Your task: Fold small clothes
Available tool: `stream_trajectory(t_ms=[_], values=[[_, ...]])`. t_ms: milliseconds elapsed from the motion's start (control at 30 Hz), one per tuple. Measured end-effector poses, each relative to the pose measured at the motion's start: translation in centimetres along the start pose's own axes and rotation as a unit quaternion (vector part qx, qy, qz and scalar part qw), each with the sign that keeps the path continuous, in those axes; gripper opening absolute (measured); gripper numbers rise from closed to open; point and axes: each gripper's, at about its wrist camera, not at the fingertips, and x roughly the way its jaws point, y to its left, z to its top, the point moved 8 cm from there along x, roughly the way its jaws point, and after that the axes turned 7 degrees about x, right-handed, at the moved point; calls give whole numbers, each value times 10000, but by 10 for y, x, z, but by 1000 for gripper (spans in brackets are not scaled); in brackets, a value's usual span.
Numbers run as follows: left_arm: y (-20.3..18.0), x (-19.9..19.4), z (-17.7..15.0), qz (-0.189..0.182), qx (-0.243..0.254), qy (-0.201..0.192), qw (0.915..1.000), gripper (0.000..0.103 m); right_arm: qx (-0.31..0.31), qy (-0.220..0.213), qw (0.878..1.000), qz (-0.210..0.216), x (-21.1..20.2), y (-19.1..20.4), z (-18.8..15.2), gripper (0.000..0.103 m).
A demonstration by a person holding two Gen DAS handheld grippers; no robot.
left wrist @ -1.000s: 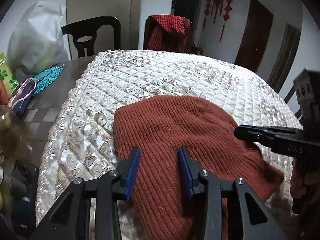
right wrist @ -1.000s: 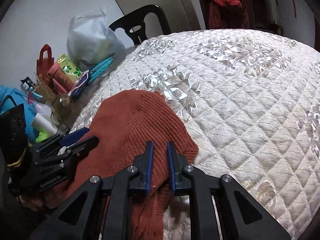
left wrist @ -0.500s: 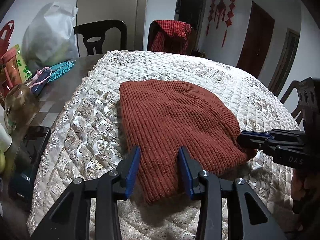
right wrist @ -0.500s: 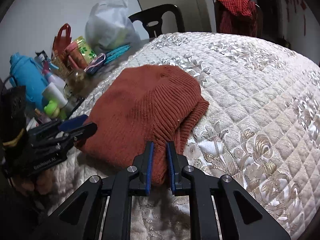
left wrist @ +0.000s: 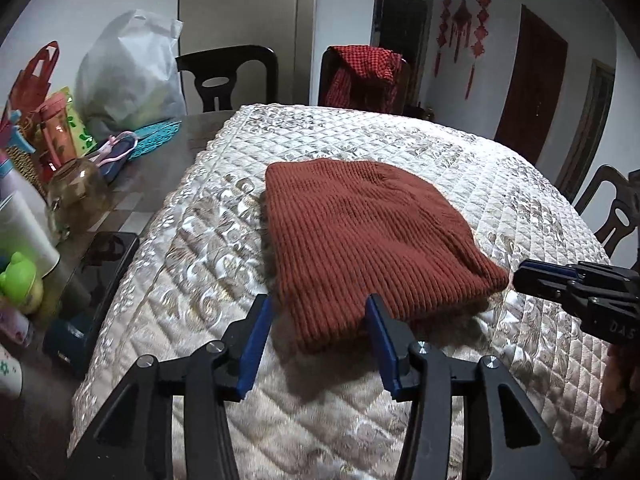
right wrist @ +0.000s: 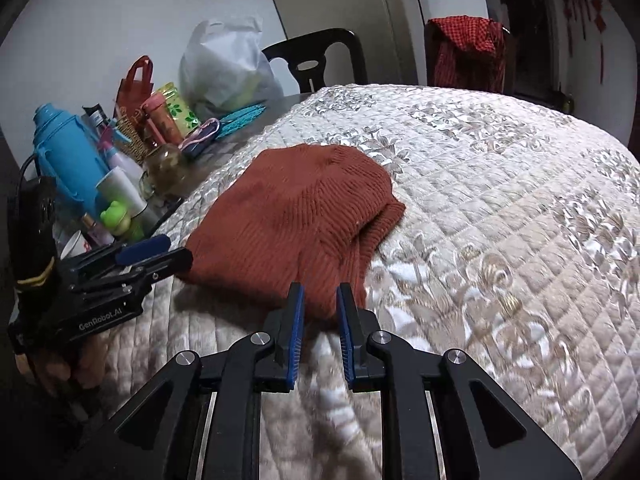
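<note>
While the rust knit hat (left wrist: 360, 240) is lying flat on the quilt (left wrist: 500, 184), the left gripper (left wrist: 318, 312) is hovering open, its blue fingers flanking the hat's near edge without pinching it. The right gripper (right wrist: 318, 306) is sitting slightly parted just short of the hat's corner, holding nothing. Left of both, bottles (right wrist: 68, 160), a jar (left wrist: 76, 192) and a white bag (left wrist: 128, 76) are crowding the bare tabletop; chairs (left wrist: 228, 76) are standing beyond.

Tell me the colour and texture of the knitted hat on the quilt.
Rust red, ribbed knit. The hat shows best in the left wrist view, lying on the cream quilt.
</note>
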Motion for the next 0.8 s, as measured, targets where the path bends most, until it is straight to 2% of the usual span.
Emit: stream_trajectory(t_ms=[67,167,633,800], values=[[0,-1,-6,-4,-44,45,10000,53,-30,6,10000,-46,-2,0,-4,19],[-1,1,-14,51,-28,115,9999,53,-96,44,9999,-119,0,-1,-10,32],[5,20,-34,243,2,533,9983,53,-211,335,9983,-433,24,-7,-27,32],[6,23,-37,301,30,570,9979,55,-259,449,9972,-532,31,-10,-33,32]])
